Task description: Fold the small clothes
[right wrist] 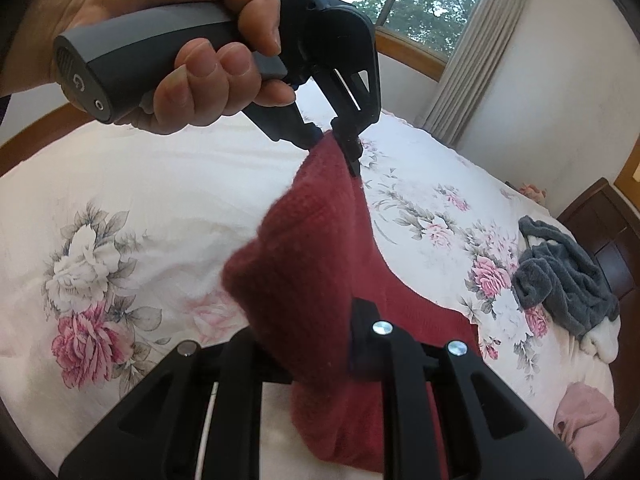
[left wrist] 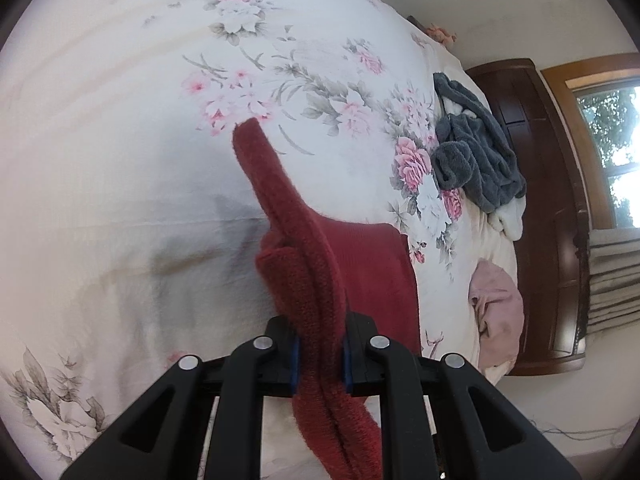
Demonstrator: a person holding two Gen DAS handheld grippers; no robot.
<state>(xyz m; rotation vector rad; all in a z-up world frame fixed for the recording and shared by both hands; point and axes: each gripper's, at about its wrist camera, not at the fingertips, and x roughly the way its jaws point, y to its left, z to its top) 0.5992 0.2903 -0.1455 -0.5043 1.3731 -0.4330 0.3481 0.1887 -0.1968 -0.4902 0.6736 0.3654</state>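
A dark red knitted garment [left wrist: 316, 280] hangs lifted above the floral bedsheet [left wrist: 120, 120]. My left gripper [left wrist: 320, 356] is shut on a thick folded edge of it, the knit bulging between the blue pads. In the right wrist view the same red garment [right wrist: 304, 264] stretches between both grippers. My right gripper [right wrist: 320, 356] is shut on its near end, which covers the left finger. The left gripper [right wrist: 340, 140], held by a hand [right wrist: 168, 40], pinches the far upper corner. The garment's lower part rests on the bed.
A grey fluffy garment [left wrist: 472, 152] and a pink one [left wrist: 496, 304] lie near the bed's far side, also seen as the grey garment [right wrist: 560, 276] and pink garment [right wrist: 588, 420]. A dark wooden headboard [left wrist: 540, 200], window [right wrist: 420, 0] and curtain [right wrist: 464, 60] border the bed.
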